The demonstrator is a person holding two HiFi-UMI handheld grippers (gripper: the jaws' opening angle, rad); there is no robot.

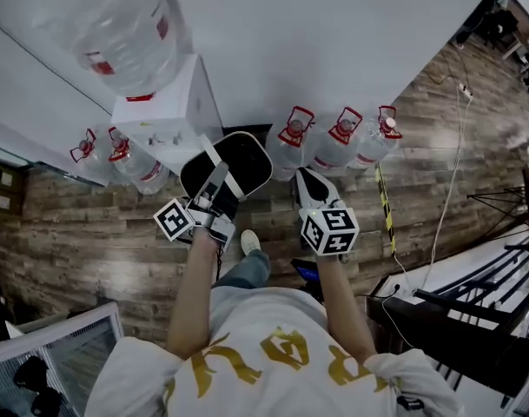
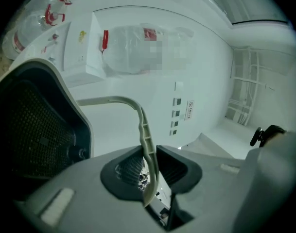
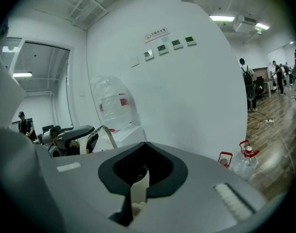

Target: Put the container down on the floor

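Observation:
The container (image 1: pixel 238 165) is a black mesh bin with a pale rim and a thin white handle (image 2: pixel 144 125). It hangs in the air in front of the person, above the wooden floor (image 1: pixel 90 241). My left gripper (image 1: pixel 217 177) is shut on that handle; in the left gripper view the handle runs down between the jaws (image 2: pixel 148 168) and the bin's dark mesh wall (image 2: pixel 33 130) fills the left. My right gripper (image 1: pixel 306 181) is held just right of the bin, apart from it, its jaws (image 3: pixel 140 178) closed on nothing. From the right gripper view the bin (image 3: pixel 72 135) shows at the left.
A white water dispenser (image 1: pixel 173 111) with a large clear bottle (image 1: pixel 125 24) stands against the white wall just beyond the bin. Water jugs line the wall on both sides (image 1: pixel 338 137) (image 1: pixel 116 159). A black rack (image 1: pixel 472 307) stands at the right. The person's shoe (image 1: pixel 249 241) is below the bin.

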